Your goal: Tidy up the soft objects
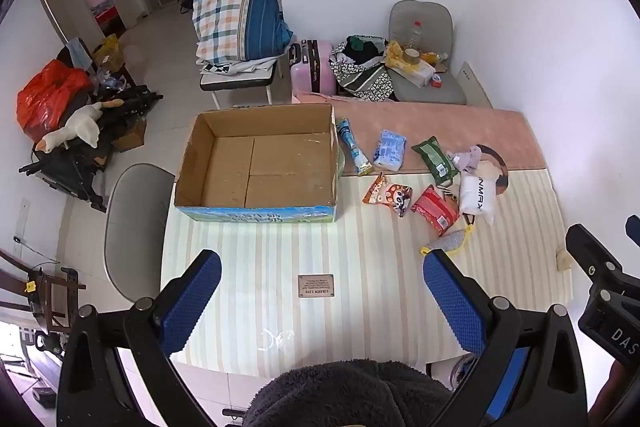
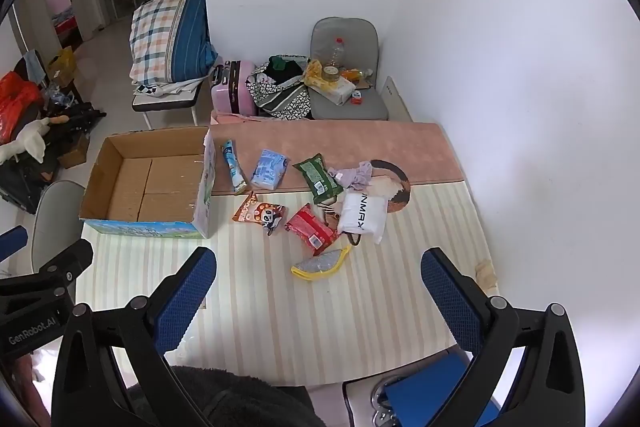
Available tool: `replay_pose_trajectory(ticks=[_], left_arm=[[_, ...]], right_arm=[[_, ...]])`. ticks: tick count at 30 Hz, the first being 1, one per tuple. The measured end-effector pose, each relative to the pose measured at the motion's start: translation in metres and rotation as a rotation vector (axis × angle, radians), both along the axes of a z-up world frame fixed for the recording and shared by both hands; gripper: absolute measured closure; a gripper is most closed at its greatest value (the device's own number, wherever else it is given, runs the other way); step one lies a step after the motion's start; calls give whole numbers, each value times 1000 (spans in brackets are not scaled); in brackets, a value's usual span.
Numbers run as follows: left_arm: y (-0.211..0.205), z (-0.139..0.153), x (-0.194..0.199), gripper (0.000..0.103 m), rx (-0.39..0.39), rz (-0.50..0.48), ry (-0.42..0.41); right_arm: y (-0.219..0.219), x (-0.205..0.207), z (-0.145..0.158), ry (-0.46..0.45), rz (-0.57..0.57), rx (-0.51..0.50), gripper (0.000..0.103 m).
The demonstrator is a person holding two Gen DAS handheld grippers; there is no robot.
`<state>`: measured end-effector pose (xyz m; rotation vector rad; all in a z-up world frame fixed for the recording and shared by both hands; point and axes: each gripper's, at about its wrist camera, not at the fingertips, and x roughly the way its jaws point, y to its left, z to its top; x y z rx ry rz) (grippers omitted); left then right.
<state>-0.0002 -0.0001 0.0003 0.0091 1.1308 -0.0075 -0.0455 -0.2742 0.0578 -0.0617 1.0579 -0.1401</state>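
While both grippers hover above the counter, the left gripper and right gripper stand spread, holding nothing. The soft packets — red pack, white pack, green pack — lie right of the cardboard box. A purple cloth partly hides a round dark mark.

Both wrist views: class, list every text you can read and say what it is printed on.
"GenRobot.AI": left gripper body.
"DAS": right gripper body, cut off.
"XFMNN", upside down: white pack.
"GREEN LIFE", upside down: plaque on table; its smaller lines too small.
Snack packs, box print: too blurred.
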Motion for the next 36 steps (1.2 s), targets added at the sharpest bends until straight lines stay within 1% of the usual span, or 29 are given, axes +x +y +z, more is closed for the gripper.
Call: replay_pose_trajectory(ticks=[8, 12, 19, 27, 32, 36], left_arm=[[1, 0, 0, 0, -5, 1, -1], [-7, -2, -6, 0, -3, -4, -3], [-10, 5, -6, 0, -6, -4, -13], [-5, 6, -11, 0, -5, -16, -22], [-3, 10, -13, 0, -4, -14, -29], [-1, 13, -15, 0, -4, -13, -44]], right_arm=[[-4, -6, 3, -4, -8, 2, 0], [-3, -13, 6, -9, -5, 3, 0], [-5, -20, 6, -8, -12, 11, 0], [-9, -24, 6, -12, -15, 16, 0], [-6, -36, 13, -26, -20, 17, 0], [-1, -35, 16, -39, -19, 12, 0]])
